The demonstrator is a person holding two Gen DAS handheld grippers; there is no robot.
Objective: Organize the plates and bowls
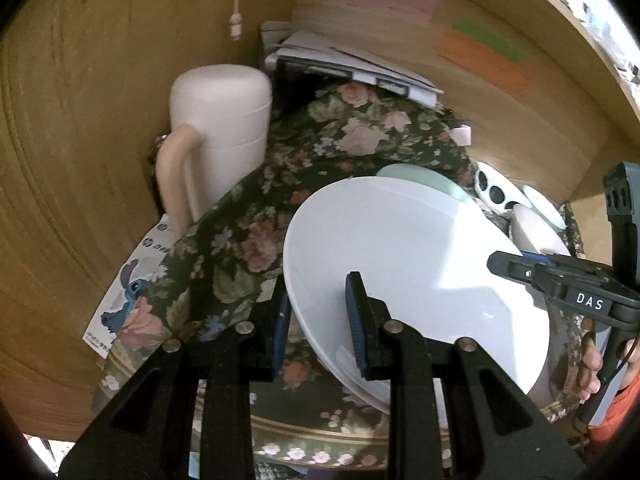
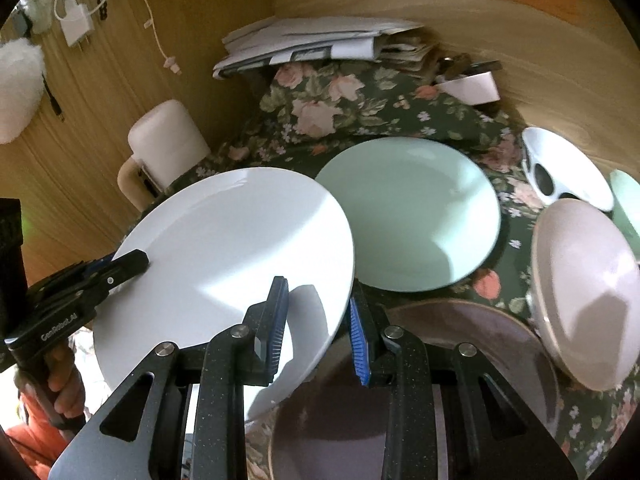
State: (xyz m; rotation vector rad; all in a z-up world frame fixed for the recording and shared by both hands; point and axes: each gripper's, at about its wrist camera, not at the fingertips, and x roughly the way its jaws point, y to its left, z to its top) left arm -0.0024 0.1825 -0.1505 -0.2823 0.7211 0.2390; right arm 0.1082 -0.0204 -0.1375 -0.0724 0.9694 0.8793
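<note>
A large white plate [image 1: 400, 248] [image 2: 232, 248] is held tilted above the floral tablecloth [image 1: 320, 140]. My left gripper [image 1: 318, 320] is shut on its near-left rim, one blue pad above and one below. My right gripper [image 2: 316, 328] is shut on the opposite rim, and it shows in the left wrist view as a black clamp [image 1: 504, 264] at the plate's right edge. The left gripper [image 2: 132, 262] bites the far-left rim in the right wrist view. A mint green plate [image 2: 408, 212] [image 1: 424, 178] lies flat just beyond the white one.
A brownish plate [image 2: 460, 360] lies under the right gripper. A pale pink bowl [image 2: 588, 292], a white bowl with black dots [image 2: 560, 168] and a green dish [image 2: 628, 196] crowd the right. A pink lidded jug [image 1: 220, 120] and stacked papers [image 1: 348, 64] stand against the wooden walls.
</note>
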